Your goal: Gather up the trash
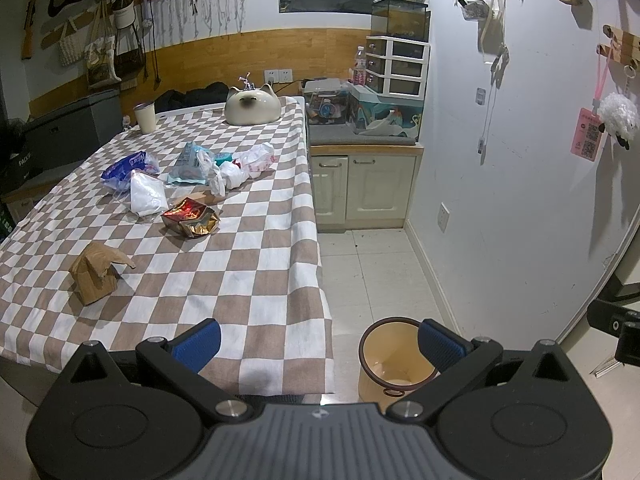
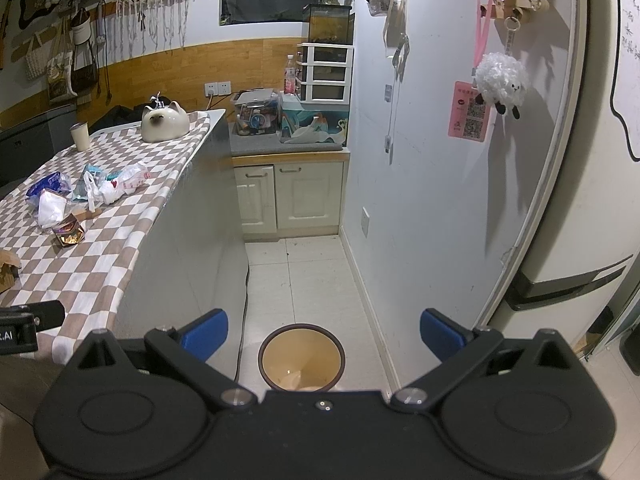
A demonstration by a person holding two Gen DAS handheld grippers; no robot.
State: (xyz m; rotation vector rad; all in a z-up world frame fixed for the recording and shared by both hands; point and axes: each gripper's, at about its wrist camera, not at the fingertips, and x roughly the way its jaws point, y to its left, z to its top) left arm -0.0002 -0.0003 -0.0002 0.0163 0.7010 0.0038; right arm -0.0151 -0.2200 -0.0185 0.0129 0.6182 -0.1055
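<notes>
— What carries the trash?
— A table (image 1: 248, 264) under a brown-and-white checked cloth, in a tiled room with cream cabinets (image 1: 362, 190) against the back wall.
— And the trash itself?
— A crumpled brown paper bag (image 1: 98, 272) near the front edge; a red-gold foil wrapper (image 1: 191, 222) and white and blue plastic bags (image 1: 146, 192) mid-table. The bin (image 2: 302, 356) stands on the floor.
— Grippers?
— Left gripper (image 1: 318, 346) and right gripper (image 2: 324, 334) both spread wide, holding nothing.

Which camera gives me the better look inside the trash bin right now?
The right wrist view: the bin sits between the open jaws, its whole rim and inside visible. In the left wrist view a blue pad covers part of the bin's rim.
</notes>
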